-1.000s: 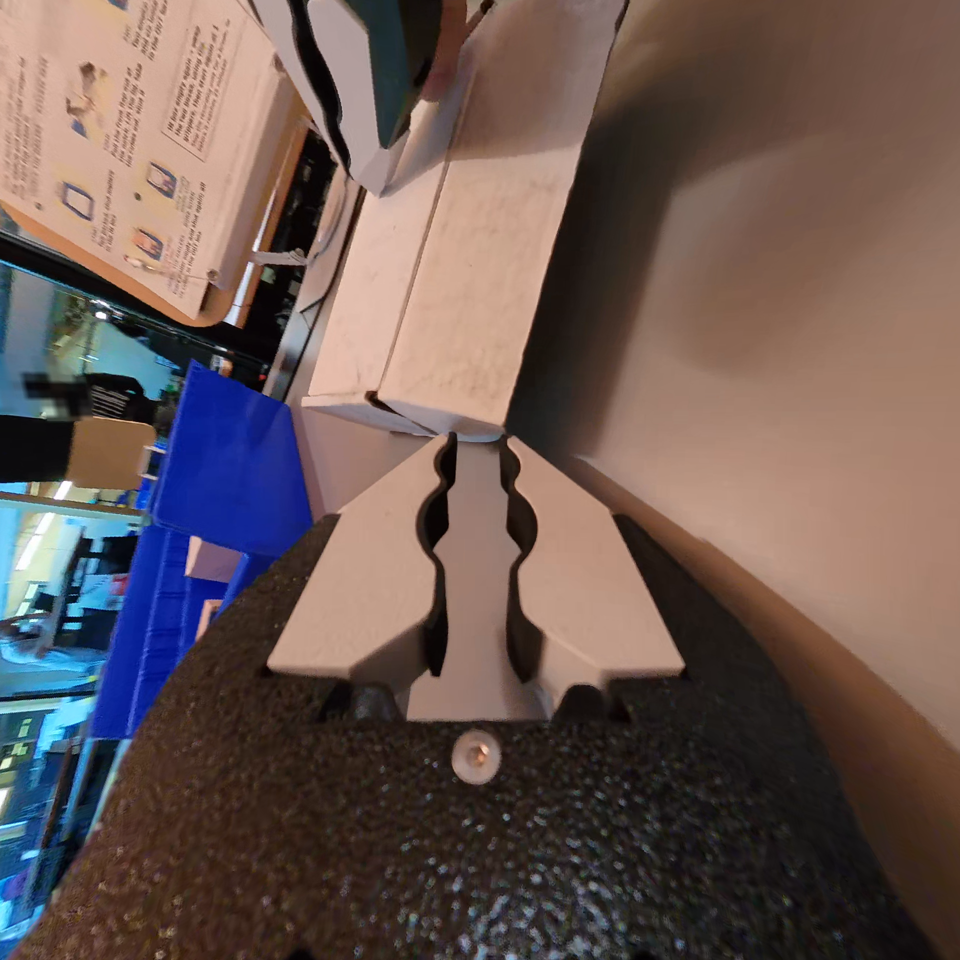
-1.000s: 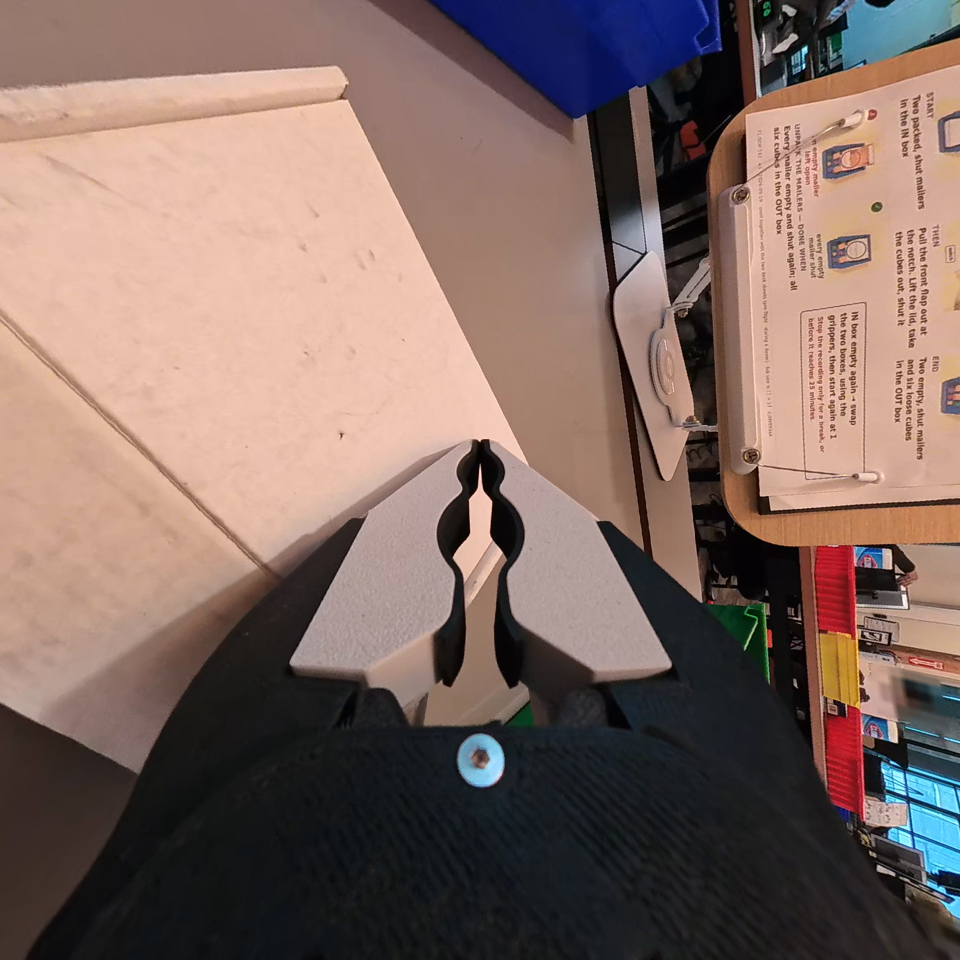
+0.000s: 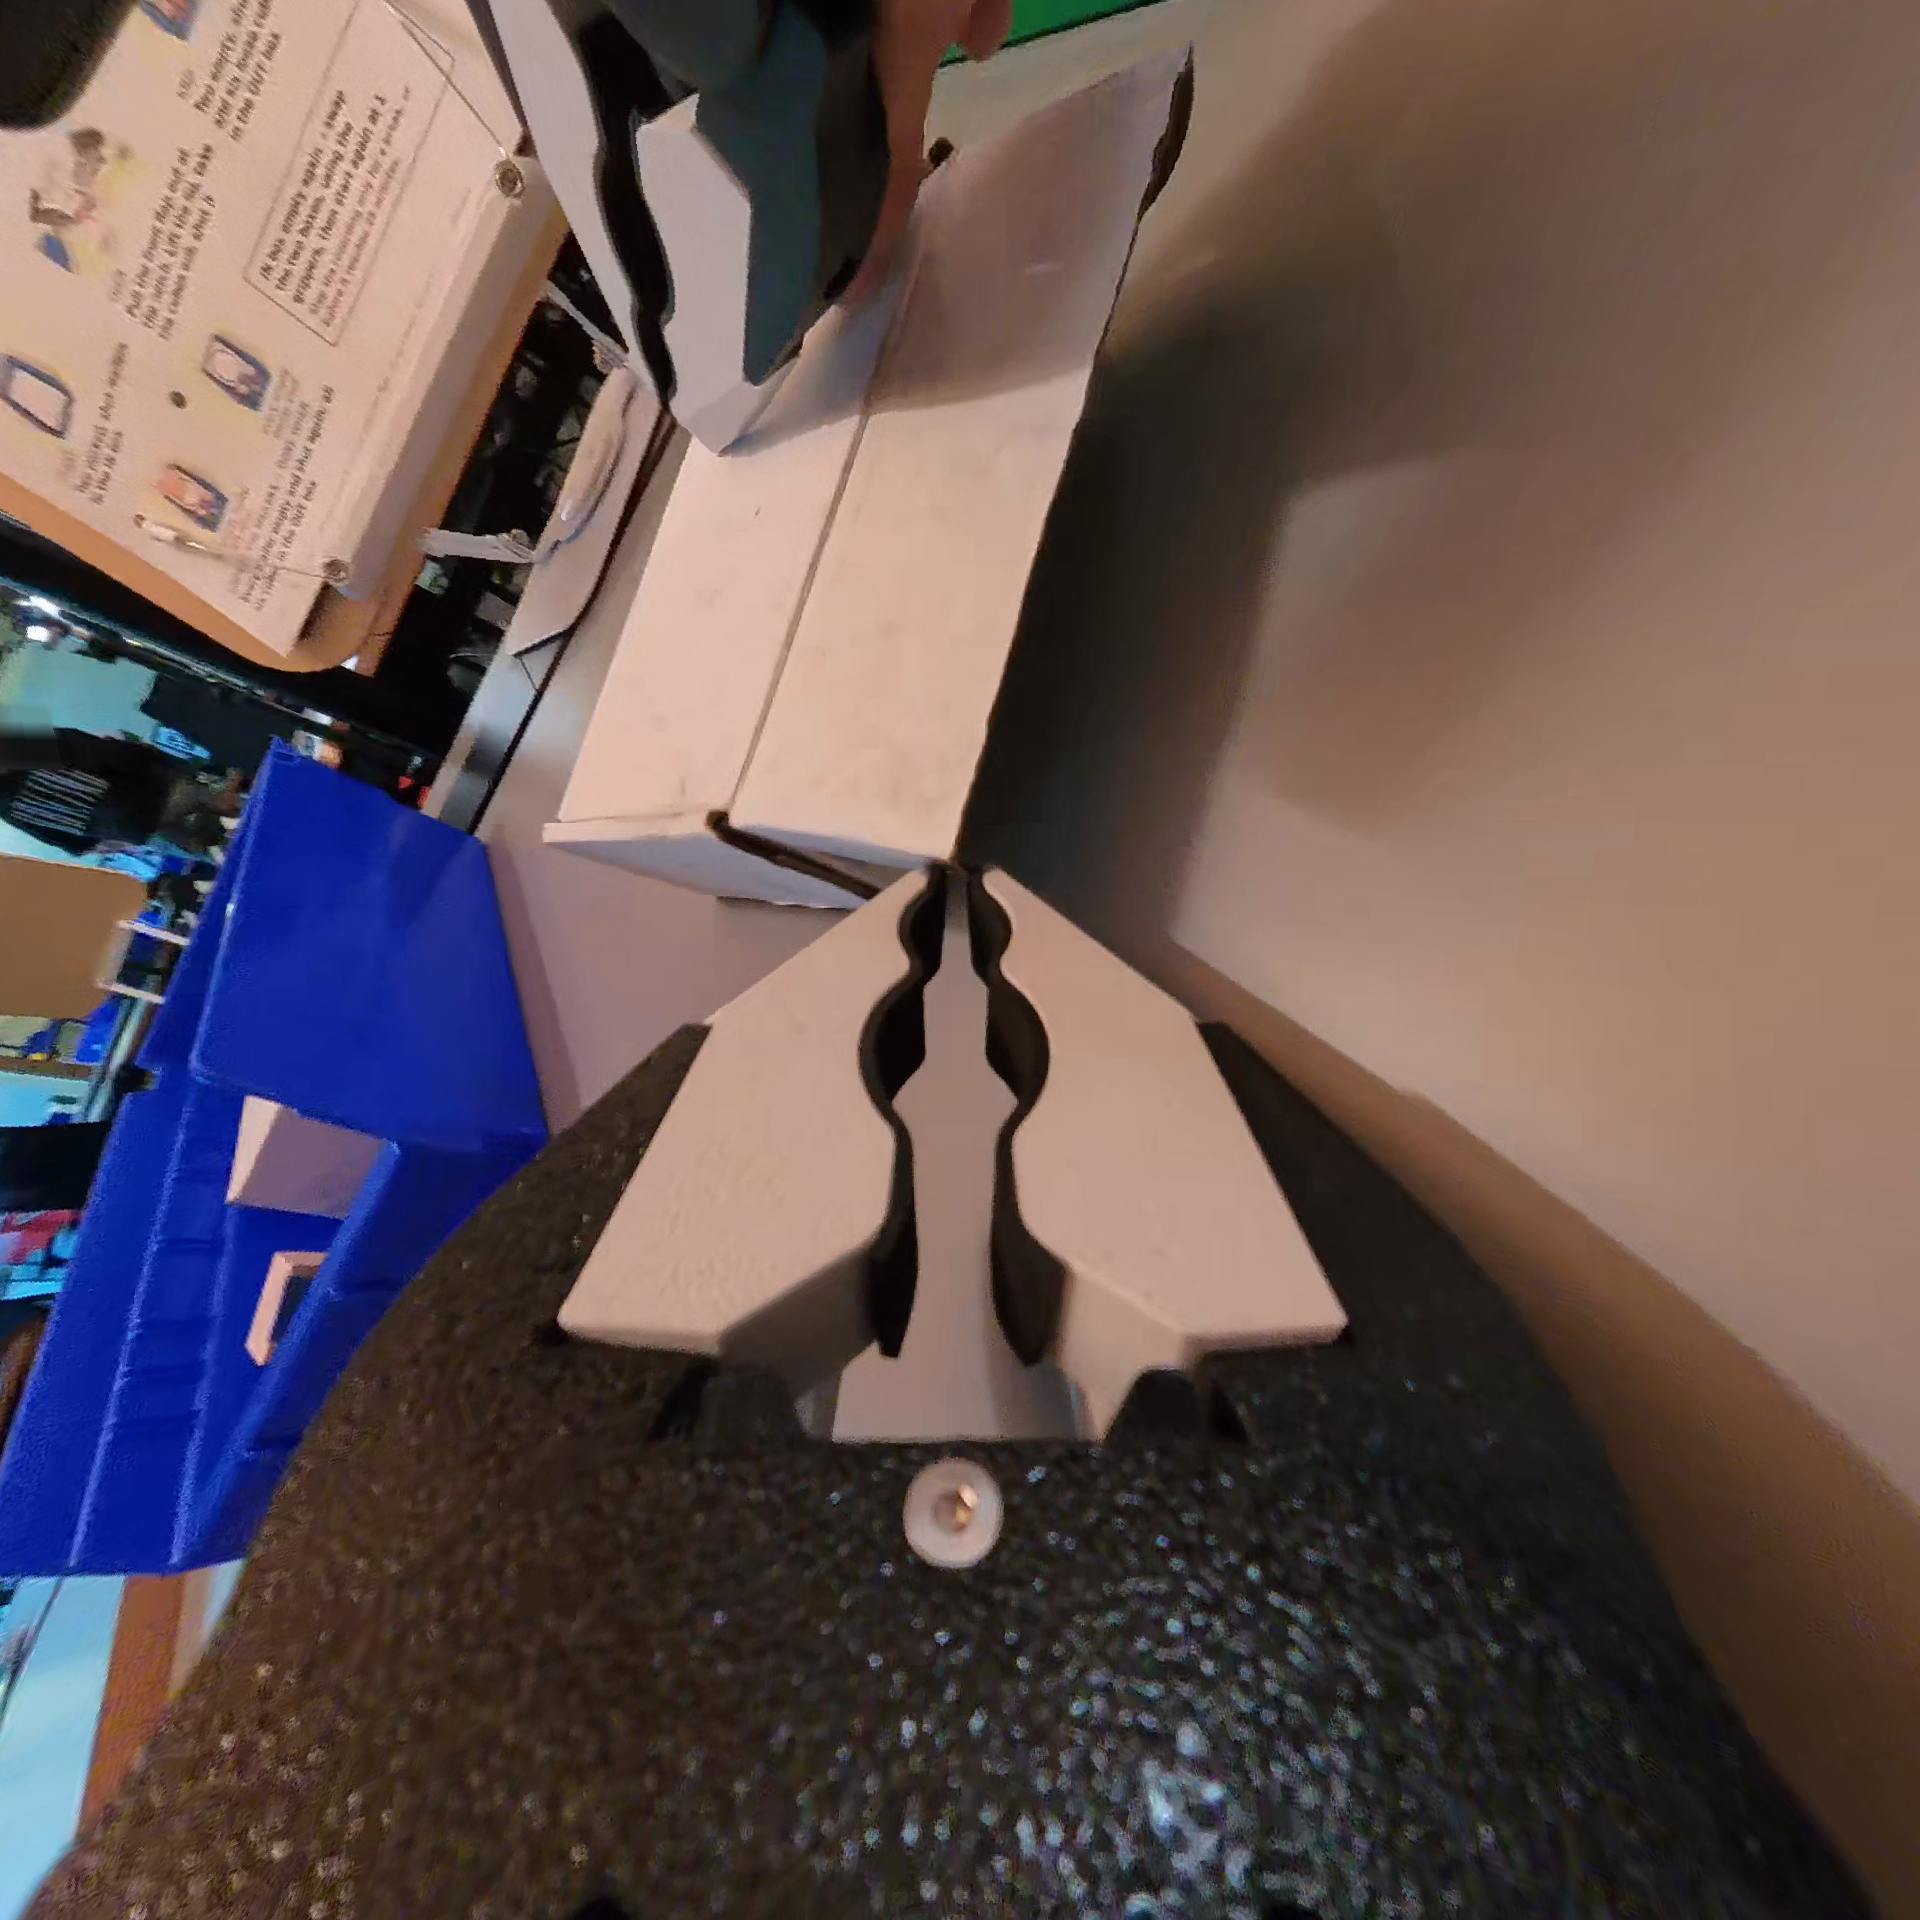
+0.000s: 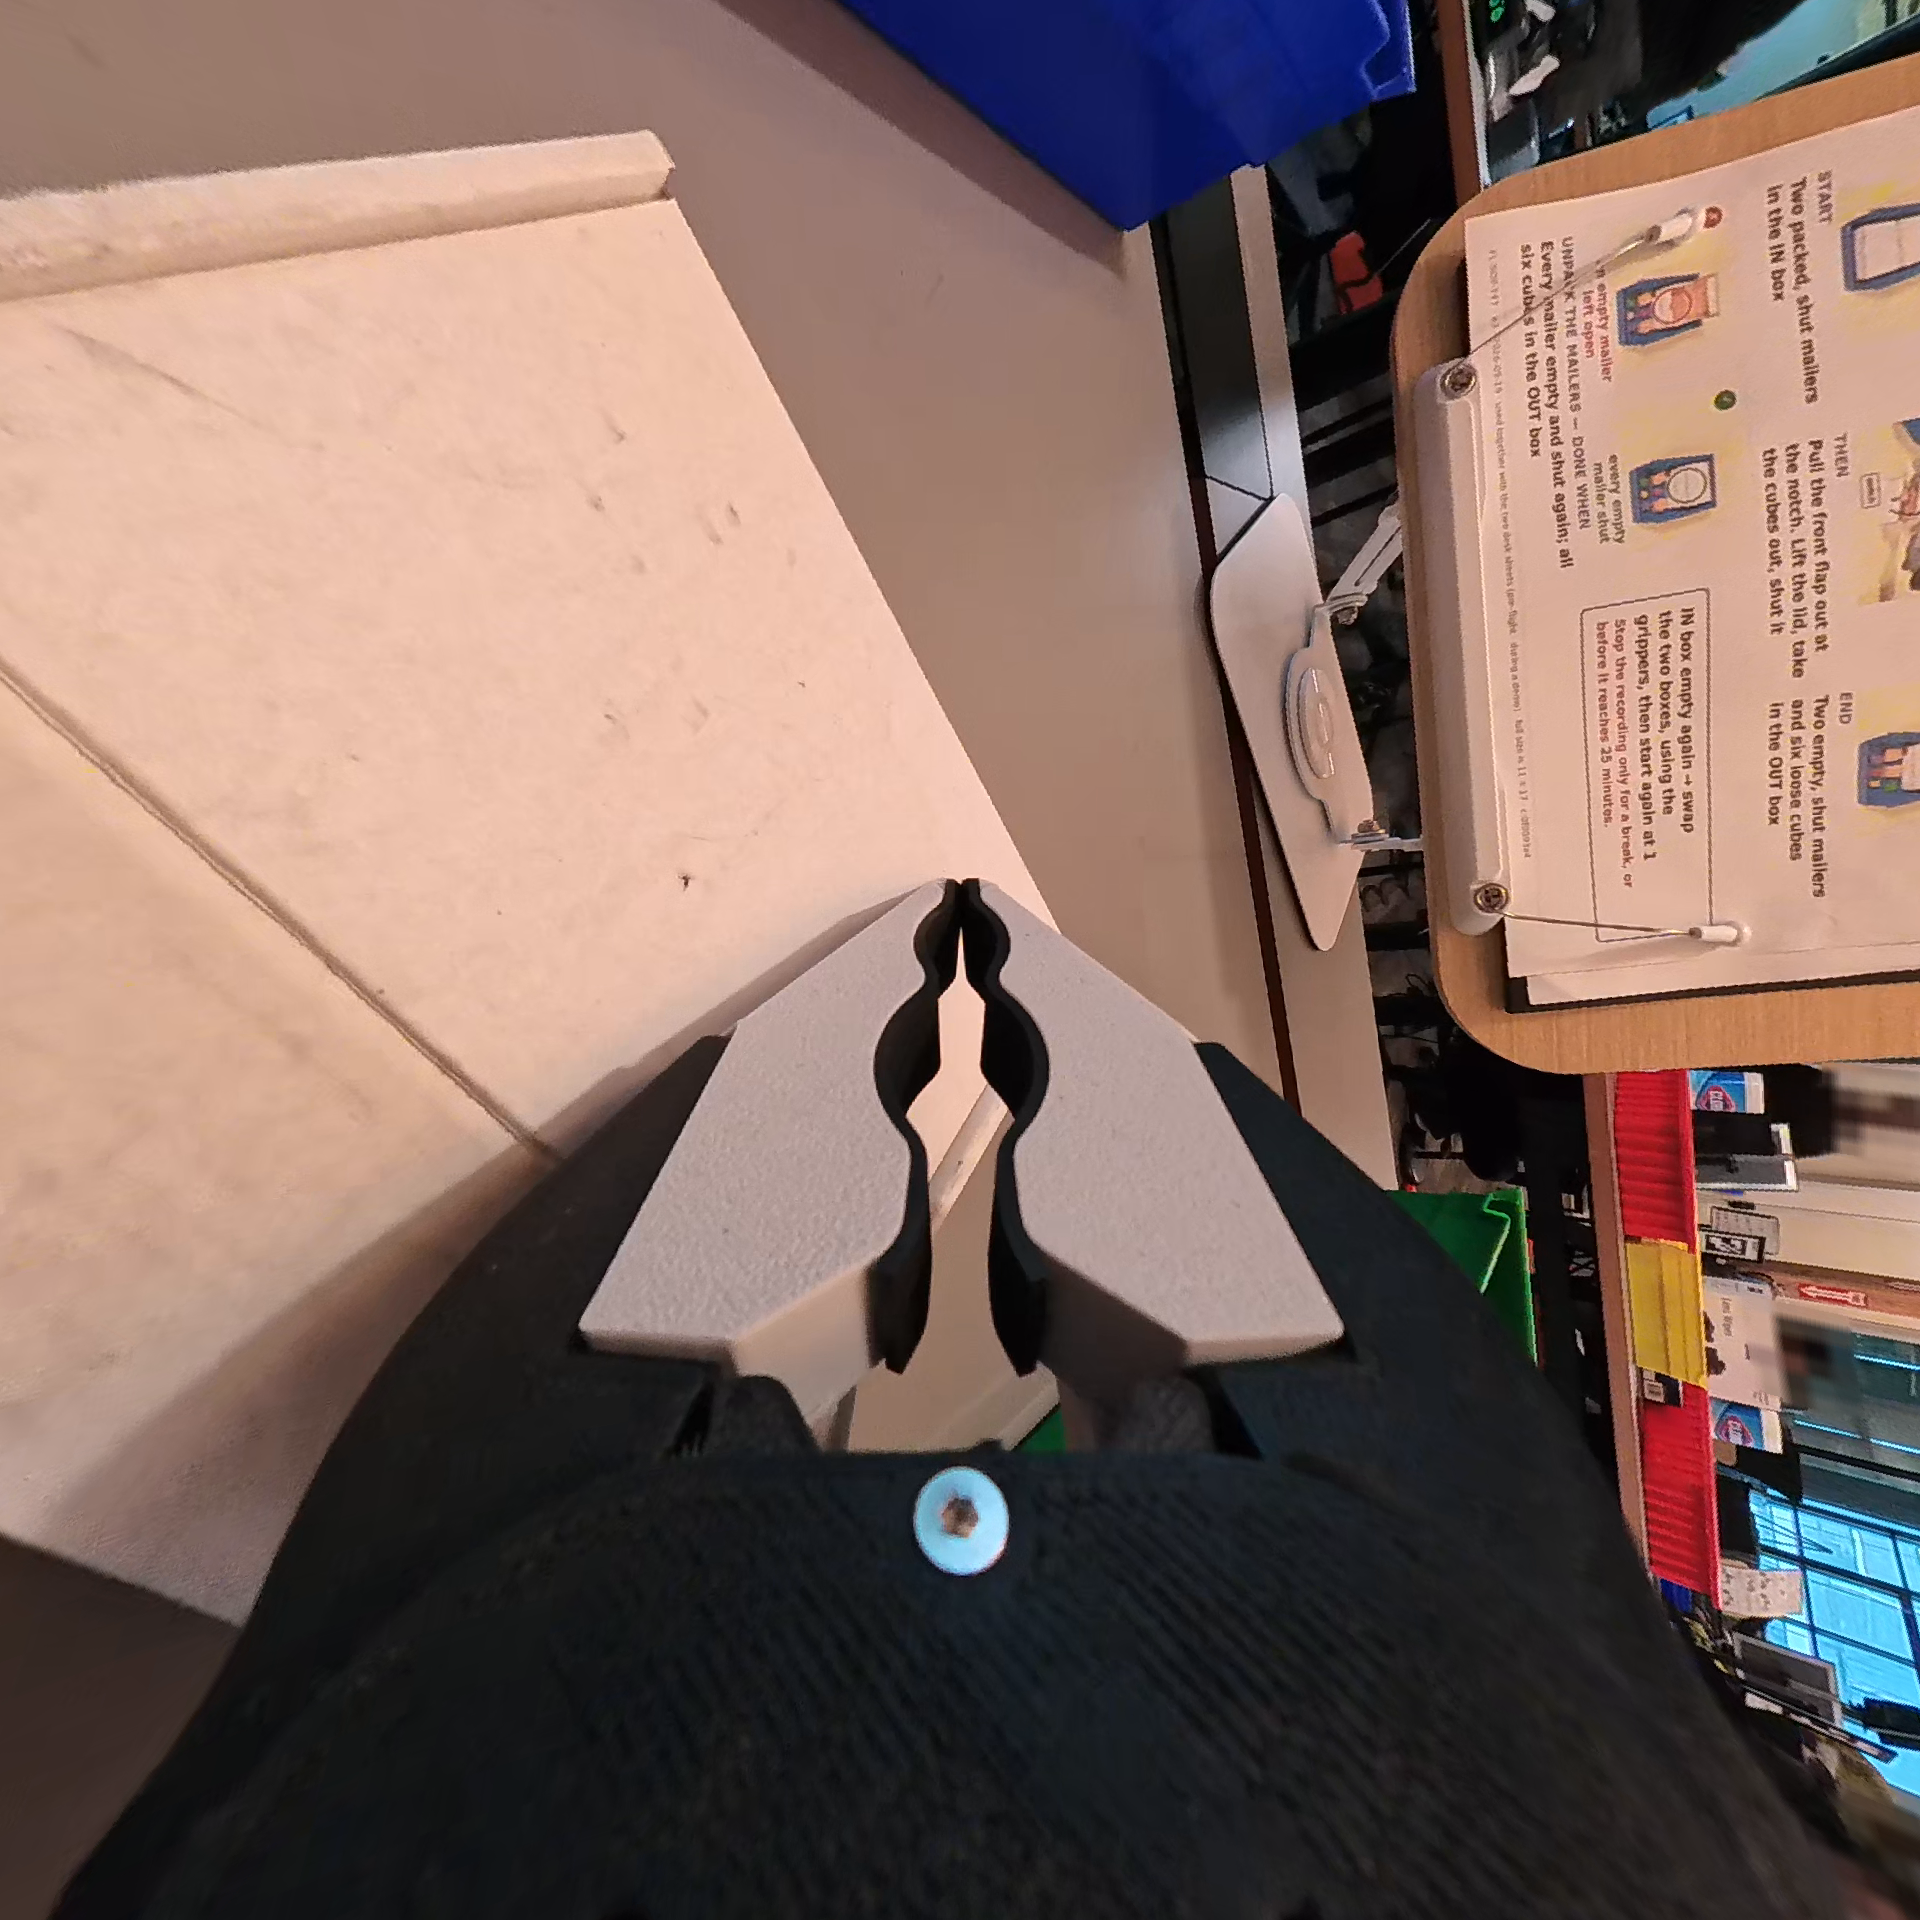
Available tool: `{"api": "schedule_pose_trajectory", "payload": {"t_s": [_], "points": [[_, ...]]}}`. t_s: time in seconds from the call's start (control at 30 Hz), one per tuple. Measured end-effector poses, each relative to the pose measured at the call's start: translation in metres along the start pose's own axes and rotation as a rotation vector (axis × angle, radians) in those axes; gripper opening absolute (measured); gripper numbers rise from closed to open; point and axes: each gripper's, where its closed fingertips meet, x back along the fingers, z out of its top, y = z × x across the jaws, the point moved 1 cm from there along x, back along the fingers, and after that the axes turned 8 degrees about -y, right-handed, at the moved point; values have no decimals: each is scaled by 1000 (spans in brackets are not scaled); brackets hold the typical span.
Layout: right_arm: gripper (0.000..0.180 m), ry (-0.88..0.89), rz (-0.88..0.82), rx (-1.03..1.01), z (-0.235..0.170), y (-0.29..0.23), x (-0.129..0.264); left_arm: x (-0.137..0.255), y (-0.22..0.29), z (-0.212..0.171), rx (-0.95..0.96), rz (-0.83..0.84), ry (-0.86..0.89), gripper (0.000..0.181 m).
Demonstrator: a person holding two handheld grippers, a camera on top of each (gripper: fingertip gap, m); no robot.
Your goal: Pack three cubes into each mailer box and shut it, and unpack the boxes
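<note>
step: looks like shutting the white mailer box [image 3: 831,644], lying closed on the surface [image 3: 1558,623] | left gripper [image 3: 957,883] tips nearly together, empty, at its near end | right gripper [image 4: 958,896] pinched closed, empty, over the lid toward 12 | next: probably press the flap home

Your left gripper [image 3: 958,883] sits tips nearly together, hard against the near end of the white mailer box [image 3: 831,582]. Blue bin [image 3: 343,966] blocks just left of it; bare table [image 3: 1558,623] on the right is free room. Right gripper [image 3: 665,208] occupies the box's far end.
</note>
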Motion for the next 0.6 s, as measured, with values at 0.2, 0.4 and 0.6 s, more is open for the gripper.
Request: {"api": "schedule_pose_trajectory", "payload": {"t_s": [0.2, 0.4, 0.6], "points": [[0, 0, -5, -2, 0, 0, 0, -2, -2, -3, -24, 38, -21, 4], [0, 4, -3, -5, 0, 0, 0, -4, -10, -11, -25, 99, -66, 10], [0, 5, -5, -5, 0, 0, 1, -6, -10, -12, -26, 66, -60, 9]]}}
